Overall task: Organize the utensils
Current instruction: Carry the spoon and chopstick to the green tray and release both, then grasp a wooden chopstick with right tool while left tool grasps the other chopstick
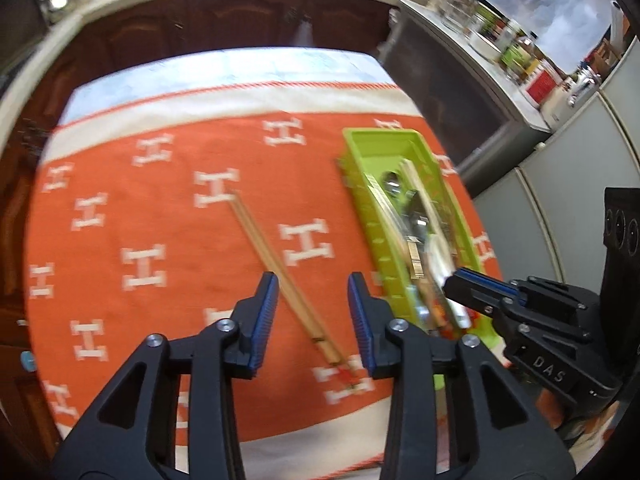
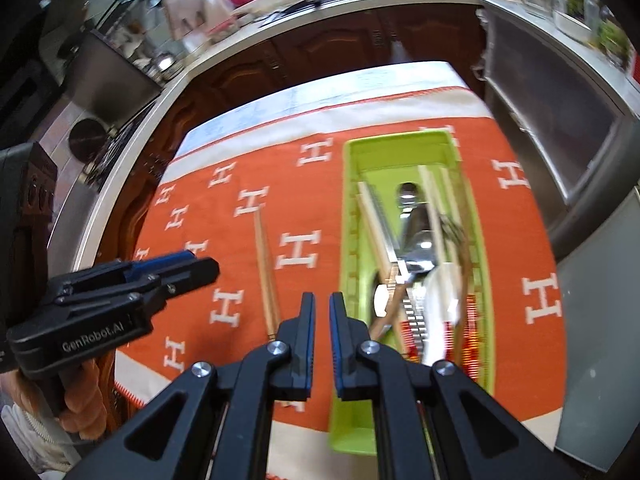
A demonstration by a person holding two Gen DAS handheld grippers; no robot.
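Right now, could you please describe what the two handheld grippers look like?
Both are black plastic clamps with silver screws at the pivots and ribbed blue pads lining the fingers. The left gripper has "GenRobot.AI" in pale letters on its body, read in the right wrist view. The right gripper shows "DAS" on its side, read in the left wrist view.

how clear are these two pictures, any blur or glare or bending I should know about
Left wrist view: motion blur smears the chopsticks and the green tray; the counter edge bows from the fisheye lens. Right wrist view: somewhat sharper on the tray, bright glare on the metal spoon, and the far kitchen shelves are blurred and curved.
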